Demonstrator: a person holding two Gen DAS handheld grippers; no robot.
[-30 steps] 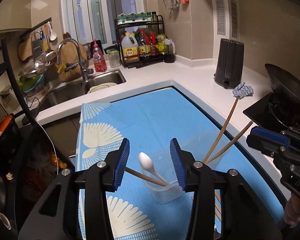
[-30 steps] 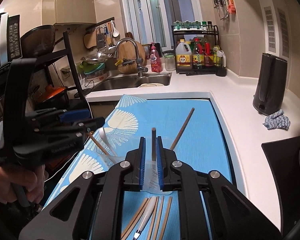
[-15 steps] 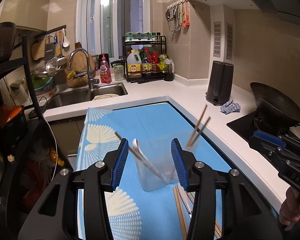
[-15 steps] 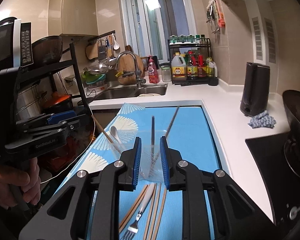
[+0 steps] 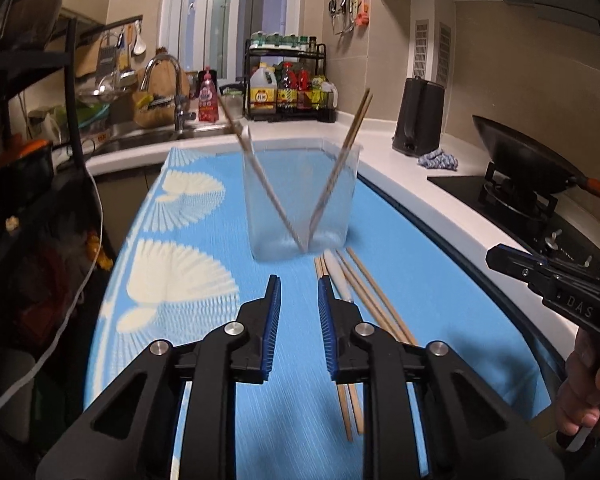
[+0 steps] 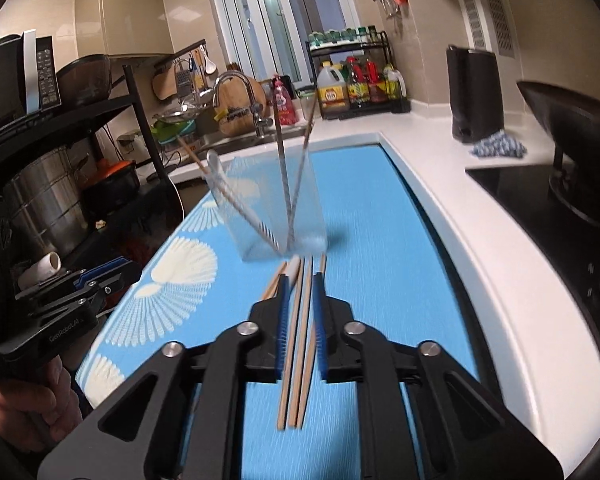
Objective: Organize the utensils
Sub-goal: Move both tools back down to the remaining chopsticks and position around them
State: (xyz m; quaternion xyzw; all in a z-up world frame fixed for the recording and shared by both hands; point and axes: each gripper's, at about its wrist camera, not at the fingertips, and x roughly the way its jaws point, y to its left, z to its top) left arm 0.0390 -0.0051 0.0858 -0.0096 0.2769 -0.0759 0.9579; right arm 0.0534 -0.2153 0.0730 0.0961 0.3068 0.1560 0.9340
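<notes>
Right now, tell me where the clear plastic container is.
In both wrist views the clear plastic container stands upright mid-mat on the blue patterned mat, just beyond the loose wooden chopsticks, with the sink behind it.

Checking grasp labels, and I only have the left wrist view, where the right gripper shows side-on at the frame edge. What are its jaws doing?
Observer: The right gripper has just been closing its jaws, and they are shut on the loose wooden chopsticks lying on the blue patterned mat.
Operator: Is there anything left of the mat that I cannot see?
Observer: A black-and-silver microwave oven sits on top of the black shelf rack.
</notes>
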